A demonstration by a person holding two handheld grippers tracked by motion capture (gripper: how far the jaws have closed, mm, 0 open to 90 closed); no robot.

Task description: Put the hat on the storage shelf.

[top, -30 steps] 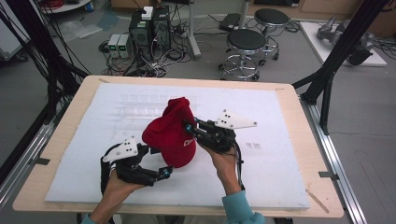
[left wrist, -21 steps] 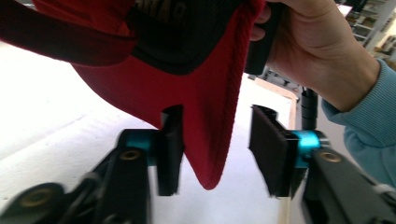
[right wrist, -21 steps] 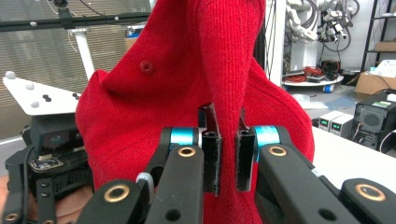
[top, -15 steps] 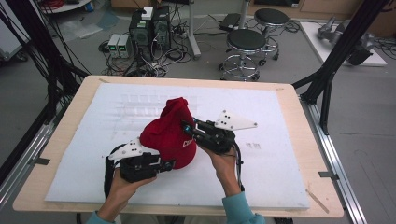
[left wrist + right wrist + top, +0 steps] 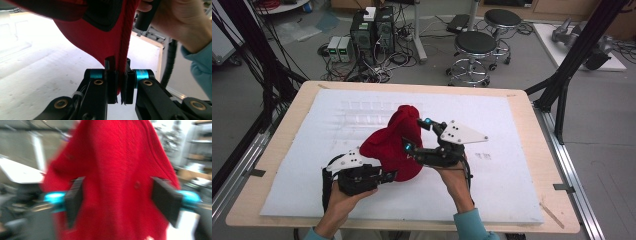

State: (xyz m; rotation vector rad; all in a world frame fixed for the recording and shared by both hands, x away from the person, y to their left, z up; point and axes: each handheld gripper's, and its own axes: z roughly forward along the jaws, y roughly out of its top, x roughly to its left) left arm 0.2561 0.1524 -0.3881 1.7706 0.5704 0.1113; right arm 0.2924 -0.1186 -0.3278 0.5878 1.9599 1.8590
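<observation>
A red hat is held above the white mat, its hem clamped by the left gripper, while the right gripper's jaws, just opened wide, straddle the crown, handover apparently half done.

Two forearms enter from the bottom edge of the high view, each hand wrapped around a black two-jaw gripper. The left gripper lies low and points to the right, its grey plate on top. In the left gripper view its jaws stand pinched together on a red fabric edge. The right gripper sits higher and points to the left, wrist bent, a teal sleeve cuff at the forearm. Its jaws have just been opening and stand wide apart, red fabric between them, fingers blurred.
</observation>
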